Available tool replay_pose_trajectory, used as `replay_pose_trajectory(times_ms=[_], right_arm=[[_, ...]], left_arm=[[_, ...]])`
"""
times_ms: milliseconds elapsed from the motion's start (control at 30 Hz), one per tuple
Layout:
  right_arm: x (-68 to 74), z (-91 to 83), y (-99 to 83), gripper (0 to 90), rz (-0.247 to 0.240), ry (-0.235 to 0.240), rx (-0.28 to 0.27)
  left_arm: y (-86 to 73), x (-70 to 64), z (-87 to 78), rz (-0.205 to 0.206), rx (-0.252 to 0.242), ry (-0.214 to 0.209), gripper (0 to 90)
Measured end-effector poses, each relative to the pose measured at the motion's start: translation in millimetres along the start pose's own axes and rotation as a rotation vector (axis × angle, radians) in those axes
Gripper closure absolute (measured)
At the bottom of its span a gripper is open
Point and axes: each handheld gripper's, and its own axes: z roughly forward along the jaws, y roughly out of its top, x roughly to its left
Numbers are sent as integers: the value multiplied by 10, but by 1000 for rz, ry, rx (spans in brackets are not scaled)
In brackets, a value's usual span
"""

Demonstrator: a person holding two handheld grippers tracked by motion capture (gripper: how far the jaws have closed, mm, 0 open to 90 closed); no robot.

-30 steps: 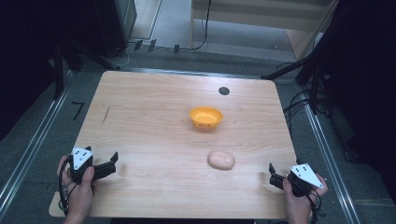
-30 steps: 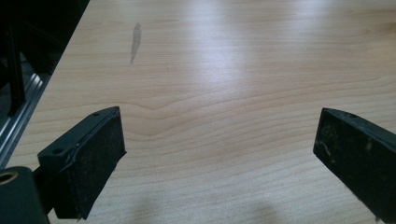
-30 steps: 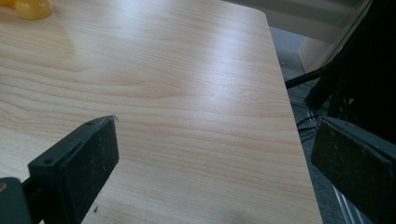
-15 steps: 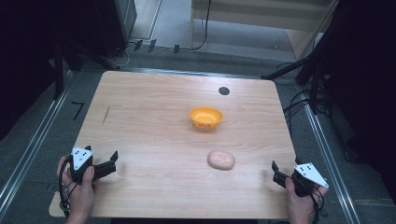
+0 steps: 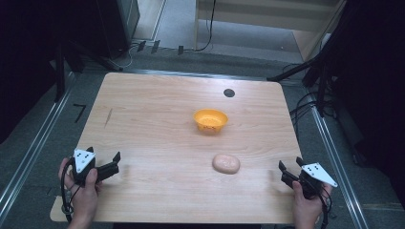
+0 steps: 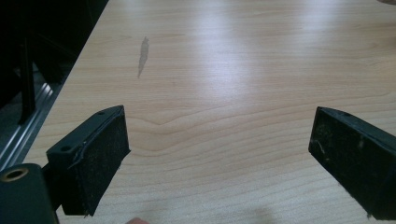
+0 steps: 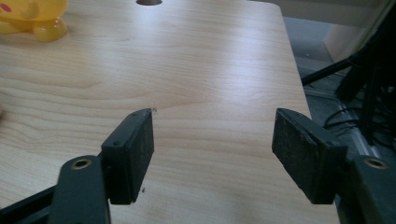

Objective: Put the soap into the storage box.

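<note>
- right gripper (image 5: 289, 170): jaws spread wide, empty, at the table's (image 5: 157, 119) 4 o'clock corner.
- left gripper (image 5: 112, 162): jaws spread, empty, at 8 o'clock.
- bread roll (image 5: 226, 163): lies right of centre, at 9 o'clock from the right gripper, well apart.
- orange bowl (image 5: 210, 119): at 12 o'clock from the roll.
- judged step: approach low and level, straddle the roll's short axis, close gently to avoid squashing.

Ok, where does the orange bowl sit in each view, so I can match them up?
High view: the orange bowl stands mid-table, slightly right of centre, beyond the tan lump.
Right gripper view: top left corner, cut by the edge.
Left gripper view: bare wood ahead, with a grey streak.
Shared landmarks: the dark round hole beyond the bowl; the same streak lies at the table's left in the high view.
</note>
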Motion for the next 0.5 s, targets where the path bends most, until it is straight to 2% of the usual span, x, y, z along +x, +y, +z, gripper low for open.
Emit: replay_pose_trajectory(times_ms=[33,100,200,300,333,367,400,500], right_arm=[[-34,17,24,310,4,39,-20],[-58,24,54,311,4,67,-56],[-56,25,83,302,-4,83,-57],[-12,11,113,278,1,111,-59],[15,-2,125,265,-2,124,-43],[85,-18,145,172,-31,167,12],[85,-18,145,172,-31,167,12],[184,-31,155,156,-68,252,33]], left_arm=[[-4,-1,-5,2,-7,-6,54],[-10,3,-18,3,-5,-12,51],[-12,14,-20,-10,2,-34,0],[-16,36,-30,-21,8,-58,0],[-16,44,-33,-23,8,-60,0],[-17,45,-33,-27,9,-60,0],[-17,46,-36,-27,11,-59,0],[-22,34,-42,-22,9,-58,0]])
